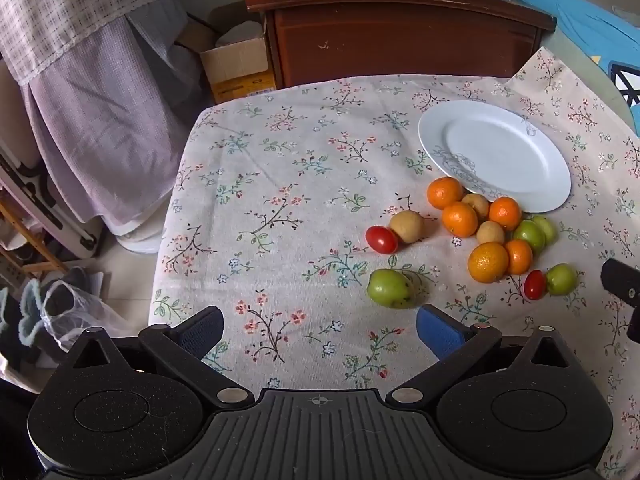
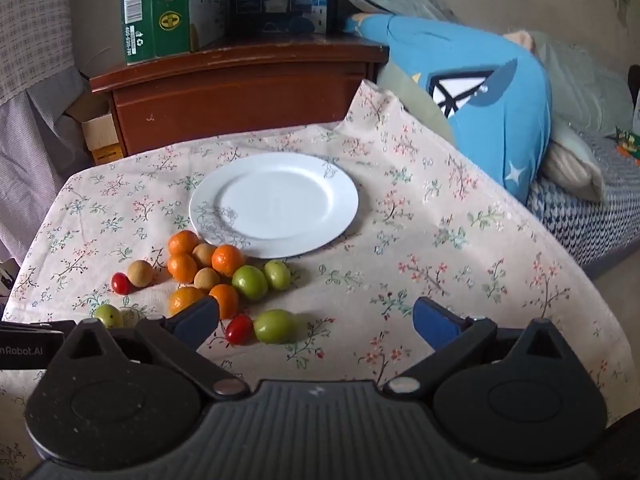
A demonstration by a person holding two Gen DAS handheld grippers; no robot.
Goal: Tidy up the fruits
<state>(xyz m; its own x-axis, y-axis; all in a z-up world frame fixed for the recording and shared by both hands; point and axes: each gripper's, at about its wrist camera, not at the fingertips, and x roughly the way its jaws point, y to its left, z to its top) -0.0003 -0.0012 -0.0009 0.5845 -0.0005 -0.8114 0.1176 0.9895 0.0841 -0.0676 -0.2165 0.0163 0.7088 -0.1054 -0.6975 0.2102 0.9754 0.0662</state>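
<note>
A white plate [image 2: 276,168] with a faint grey floral rim lies empty and flat near the far edge of the desk, on its flowered cloth. Just beside the plate's near rim sits a loose cluster of five oranges [image 2: 183,267], small tan-brown fruits [image 2: 206,278] and two green fruits [image 2: 250,282], some touching. Scattered closer to the near edge are two red cherry tomatoes [image 2: 239,329], each beside another fruit, a lone brown fruit [image 1: 407,226] and two more green fruits [image 1: 390,288].
</note>
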